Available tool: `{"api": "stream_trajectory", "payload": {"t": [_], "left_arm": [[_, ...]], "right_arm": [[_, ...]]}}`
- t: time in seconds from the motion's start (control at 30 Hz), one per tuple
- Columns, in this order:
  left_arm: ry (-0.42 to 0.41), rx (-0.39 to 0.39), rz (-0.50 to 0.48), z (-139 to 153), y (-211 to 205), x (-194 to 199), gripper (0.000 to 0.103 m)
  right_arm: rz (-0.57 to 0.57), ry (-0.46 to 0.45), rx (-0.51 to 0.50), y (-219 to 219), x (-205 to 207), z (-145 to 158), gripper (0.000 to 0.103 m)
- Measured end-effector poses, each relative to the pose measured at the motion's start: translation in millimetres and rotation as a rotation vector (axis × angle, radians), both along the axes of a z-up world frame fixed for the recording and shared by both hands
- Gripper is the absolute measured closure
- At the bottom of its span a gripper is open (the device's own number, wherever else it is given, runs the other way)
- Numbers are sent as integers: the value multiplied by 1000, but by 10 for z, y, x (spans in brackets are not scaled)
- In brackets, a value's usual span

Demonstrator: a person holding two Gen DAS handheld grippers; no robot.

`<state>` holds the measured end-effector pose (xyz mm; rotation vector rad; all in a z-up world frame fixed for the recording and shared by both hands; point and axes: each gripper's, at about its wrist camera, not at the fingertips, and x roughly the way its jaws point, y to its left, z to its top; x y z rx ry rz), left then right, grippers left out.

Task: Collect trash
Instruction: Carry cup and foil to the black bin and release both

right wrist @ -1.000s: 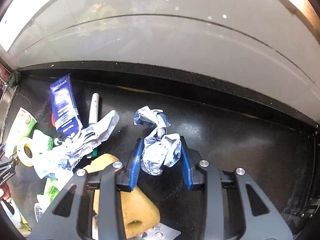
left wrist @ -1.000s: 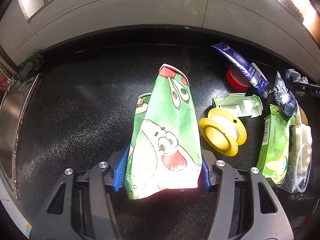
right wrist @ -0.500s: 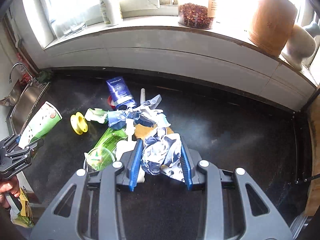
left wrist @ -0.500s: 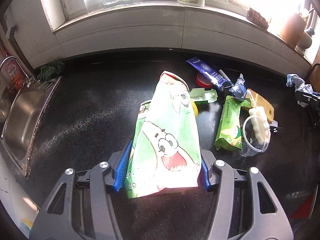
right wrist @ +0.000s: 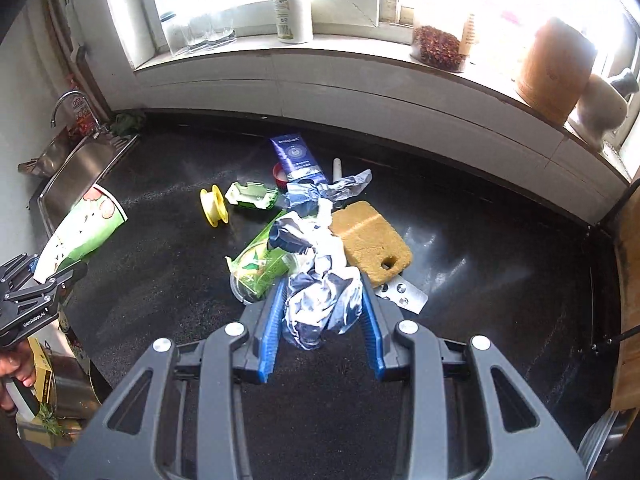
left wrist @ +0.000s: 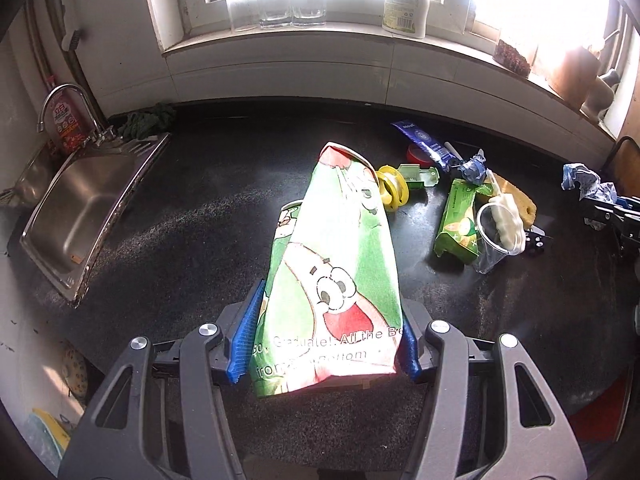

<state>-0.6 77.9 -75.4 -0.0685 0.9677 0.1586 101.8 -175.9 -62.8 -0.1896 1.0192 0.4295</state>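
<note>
Two pieces of trash are lifted clear of the bench point(left wrist: 200, 220): left gripper point(left wrist: 324, 344) fingers clamp the green cartoon carton point(left wrist: 332, 280) across its base, right gripper point(right wrist: 322, 316) fingers pinch crumpled foil wrapper point(right wrist: 320, 300), likely for carrying both away together.

My left wrist camera is looking steeply down from above the speckled black countertop point(left wrist: 168, 208), facing the sunlit window sill point(left wrist: 280, 36). My right wrist camera is looking down likewise, from further right. Both are sharing the steel sink point(right wrist: 76, 176), the yellow plastic spool point(left wrist: 394, 192) point(right wrist: 214, 205) and surrounding litter.
</note>
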Motion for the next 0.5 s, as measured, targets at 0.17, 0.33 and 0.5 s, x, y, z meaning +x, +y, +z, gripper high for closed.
{"api": "stream_trajectory", "payload": {"t": [0.17, 0.33, 0.5], "left_arm": [[-18, 11, 131, 99, 427, -542, 47], [5, 33, 323, 39, 963, -1301, 47], [51, 10, 518, -185, 1449, -2135, 47]], "right_arm": [[196, 0, 39, 781, -237, 58, 67], [453, 45, 85, 1780, -697, -3, 67], [698, 136, 129, 2724, -1405, -136, 67]]}}
